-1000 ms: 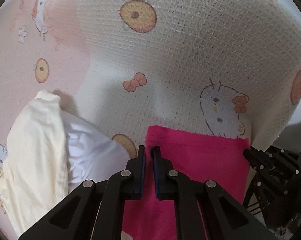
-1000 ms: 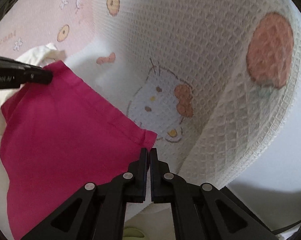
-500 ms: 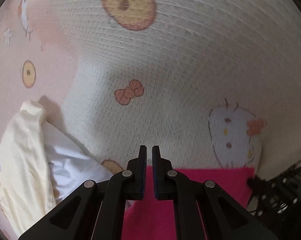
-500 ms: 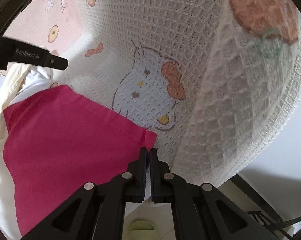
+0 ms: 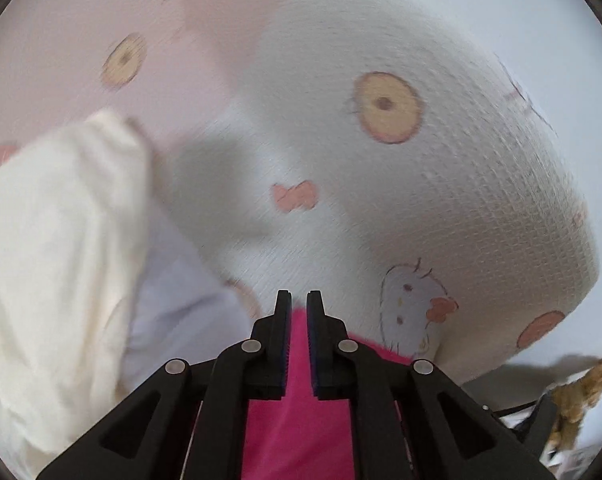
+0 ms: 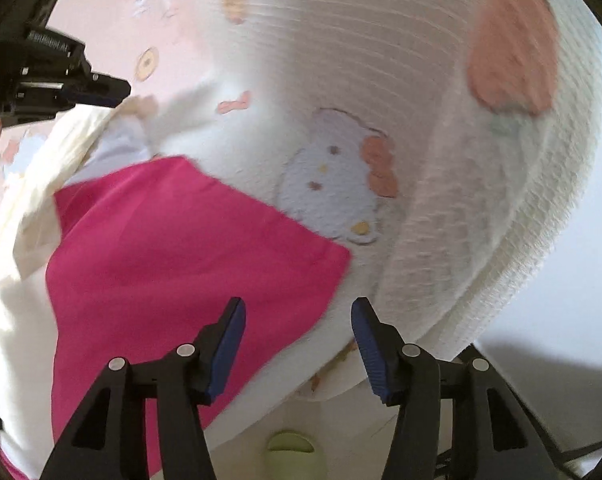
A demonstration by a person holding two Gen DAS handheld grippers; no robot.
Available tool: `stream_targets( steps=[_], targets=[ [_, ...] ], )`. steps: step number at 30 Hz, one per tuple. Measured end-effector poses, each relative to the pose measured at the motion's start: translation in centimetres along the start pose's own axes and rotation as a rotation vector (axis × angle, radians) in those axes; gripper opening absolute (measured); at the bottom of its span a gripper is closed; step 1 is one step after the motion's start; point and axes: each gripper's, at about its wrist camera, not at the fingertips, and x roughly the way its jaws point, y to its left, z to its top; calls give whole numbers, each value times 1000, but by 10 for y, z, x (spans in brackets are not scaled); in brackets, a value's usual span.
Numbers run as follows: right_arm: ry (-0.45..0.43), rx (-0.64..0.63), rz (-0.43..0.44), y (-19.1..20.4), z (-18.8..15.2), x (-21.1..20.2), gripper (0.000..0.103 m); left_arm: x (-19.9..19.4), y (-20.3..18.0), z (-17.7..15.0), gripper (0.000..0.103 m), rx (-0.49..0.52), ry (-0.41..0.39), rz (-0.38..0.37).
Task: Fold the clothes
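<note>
A bright pink garment (image 6: 173, 248) lies spread flat on a white waffle blanket (image 6: 341, 60) printed with cat faces and bows. My right gripper (image 6: 297, 320) hovers over the garment's near right corner. Its jaws are opening wide, and the blue pads (image 6: 229, 340) touch nothing. In the left wrist view the pink garment (image 5: 297, 420) shows under my left gripper (image 5: 299, 300). That gripper's jaws are almost together, easing apart a trace, with nothing between them. The right wrist view shows the left gripper (image 6: 113, 94) up and away from the garment's far corner.
A cream garment (image 5: 61, 240) and a white one (image 5: 173, 312) lie bunched left of the pink garment. A pink printed sheet (image 5: 81, 20) lies beyond. The blanket's edge drops off at the right, with a green slipper (image 6: 291, 444) on the floor below.
My right gripper has opened and let go of the pink garment's corner. My left gripper has pulled off the far corner, moving up and left and rolling.
</note>
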Motion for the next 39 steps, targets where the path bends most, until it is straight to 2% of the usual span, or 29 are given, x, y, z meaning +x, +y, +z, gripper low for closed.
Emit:
stream_targets(
  steps=[8, 10, 14, 16, 21, 25, 27, 29, 30, 33, 39],
  targets=[
    [-26, -91, 121, 49, 2, -30, 55, -42, 85, -34, 7, -265, 16, 40],
    [-35, -97, 155, 60, 1, -38, 60, -59, 101, -45, 7, -301, 3, 42],
    [-55, -106, 192, 85, 2, -48, 61, -91, 123, -68, 7, -346, -18, 18],
    [-59, -101, 220, 96, 1, -51, 65, -106, 136, -83, 7, -371, -30, -6],
    [21, -19, 314, 116, -8, -39, 65, -137, 173, -127, 8, -472, -49, -89],
    [40, -9, 366, 139, -17, -47, 65, -160, 211, -173, 10, -550, -76, -63],
    [40, -26, 383, 153, -22, -55, 65, -174, 230, -196, 21, -574, -89, -31],
    [44, -55, 403, 169, -29, -60, 65, -190, 246, -215, 60, -579, -107, 13],
    [47, -72, 413, 178, -33, -63, 65, -201, 253, -227, 65, -581, -125, 38],
    [61, -116, 416, 201, -50, -70, 65, -229, 275, -260, 66, -590, -174, 101],
    [88, -205, 416, 247, -81, -87, 65, -273, 312, -317, 66, -645, -205, 201]
  ],
)
